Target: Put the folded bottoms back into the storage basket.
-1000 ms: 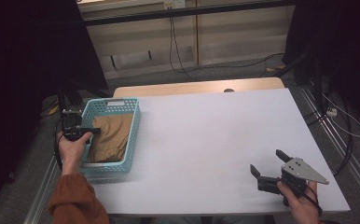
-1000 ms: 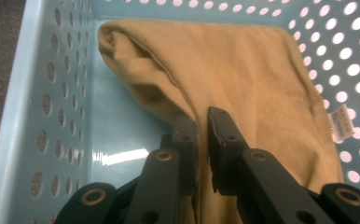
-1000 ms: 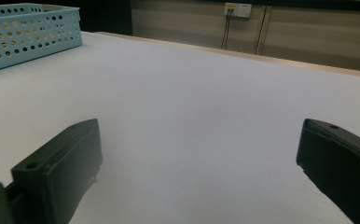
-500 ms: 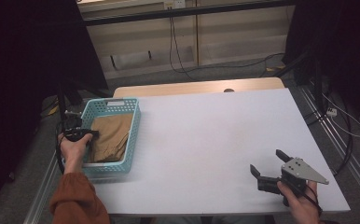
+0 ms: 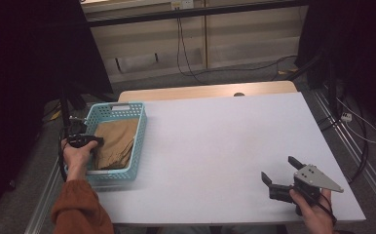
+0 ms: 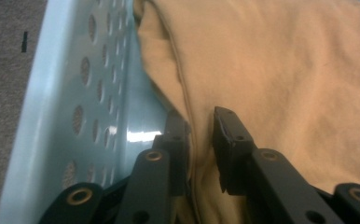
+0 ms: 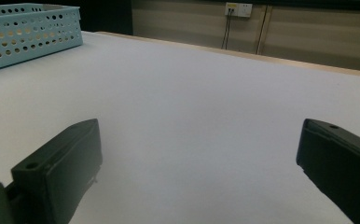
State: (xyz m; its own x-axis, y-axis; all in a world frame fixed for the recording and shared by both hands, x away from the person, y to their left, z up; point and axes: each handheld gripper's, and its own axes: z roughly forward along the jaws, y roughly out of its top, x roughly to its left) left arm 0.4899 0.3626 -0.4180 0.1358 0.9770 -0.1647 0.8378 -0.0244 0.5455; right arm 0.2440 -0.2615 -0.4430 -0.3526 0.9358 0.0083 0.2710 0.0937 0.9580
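A folded tan cloth (image 5: 115, 144) lies inside a light-blue perforated basket (image 5: 140, 141) at the table's left. My left gripper (image 5: 96, 141) reaches over the basket's left wall onto the cloth. In the left gripper view its jaws (image 6: 200, 123) straddle the cloth's (image 6: 285, 70) seamed edge beside the basket wall (image 6: 75, 93). They have just been opening, and a narrow gap holds the fold without pinching it. My right gripper (image 5: 279, 168) rests near the table's front right corner, open wide, with bare tabletop between its jaws (image 7: 199, 135).
The white table (image 5: 215, 141) stretches between the basket and the right hand. The basket (image 7: 29, 32) sits far left in the right gripper view. Cables run over the floor behind the table, and a dark stand rises left of the basket.
My left hand has eased slightly back toward the person at the basket's left wall. The right gripper has kept still.
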